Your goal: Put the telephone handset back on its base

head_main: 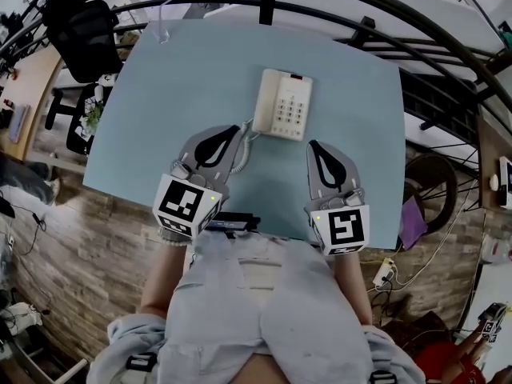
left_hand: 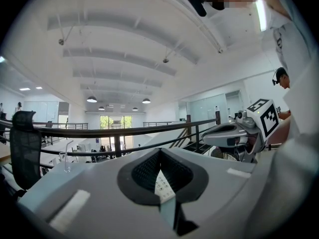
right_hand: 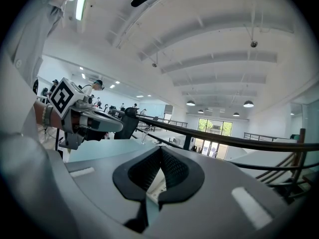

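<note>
— Head view first: where is the handset (head_main: pixel 267 102)?
— As far as I can tell it already lies along the left side of the telephone (head_main: pixel 288 106), mid-table, with its coiled cord (head_main: pixel 246 141) trailing toward the person. The left claw (head_main: pixel 238 129) and right claw (head_main: pixel 313 145) are both clenched on nothing, just short of the phone.
— So what needs care?
— I'd check that it sits flush in its cradle. If it doesn't, press it down gently and keep clear of the cord.
— And the room?
— There's a pale blue table (head_main: pixel 184 78) on a wood-look floor (head_main: pixel 96 246), with a black railing (head_main: pixel 200 2) and an office chair (head_main: pixel 84 30) beyond.
</note>
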Demonstrator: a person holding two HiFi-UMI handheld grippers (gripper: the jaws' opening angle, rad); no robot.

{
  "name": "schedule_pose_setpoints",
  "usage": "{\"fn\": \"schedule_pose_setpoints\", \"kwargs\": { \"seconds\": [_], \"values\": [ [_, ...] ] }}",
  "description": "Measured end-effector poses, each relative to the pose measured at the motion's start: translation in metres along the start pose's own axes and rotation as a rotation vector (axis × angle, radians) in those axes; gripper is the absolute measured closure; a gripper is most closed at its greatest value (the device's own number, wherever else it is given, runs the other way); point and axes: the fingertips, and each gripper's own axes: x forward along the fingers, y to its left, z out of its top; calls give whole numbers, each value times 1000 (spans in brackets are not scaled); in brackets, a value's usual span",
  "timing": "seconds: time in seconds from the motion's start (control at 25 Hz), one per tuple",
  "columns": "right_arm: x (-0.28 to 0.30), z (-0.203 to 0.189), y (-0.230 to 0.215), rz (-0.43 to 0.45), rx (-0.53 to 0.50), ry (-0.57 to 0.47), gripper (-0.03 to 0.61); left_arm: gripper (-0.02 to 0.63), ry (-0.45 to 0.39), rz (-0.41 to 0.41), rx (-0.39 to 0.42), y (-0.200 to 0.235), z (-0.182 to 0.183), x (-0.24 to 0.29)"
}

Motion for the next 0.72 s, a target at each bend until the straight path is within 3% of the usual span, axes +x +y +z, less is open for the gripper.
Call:
{"fn": "schedule_pose_setpoints", "kwargs": {
  "seconds": [0.72],
  "values": [
    [1, -4, 2, 4, -9, 7, 574, 611, 0, -1, -3, 1, -3, -3]
  ]
}}
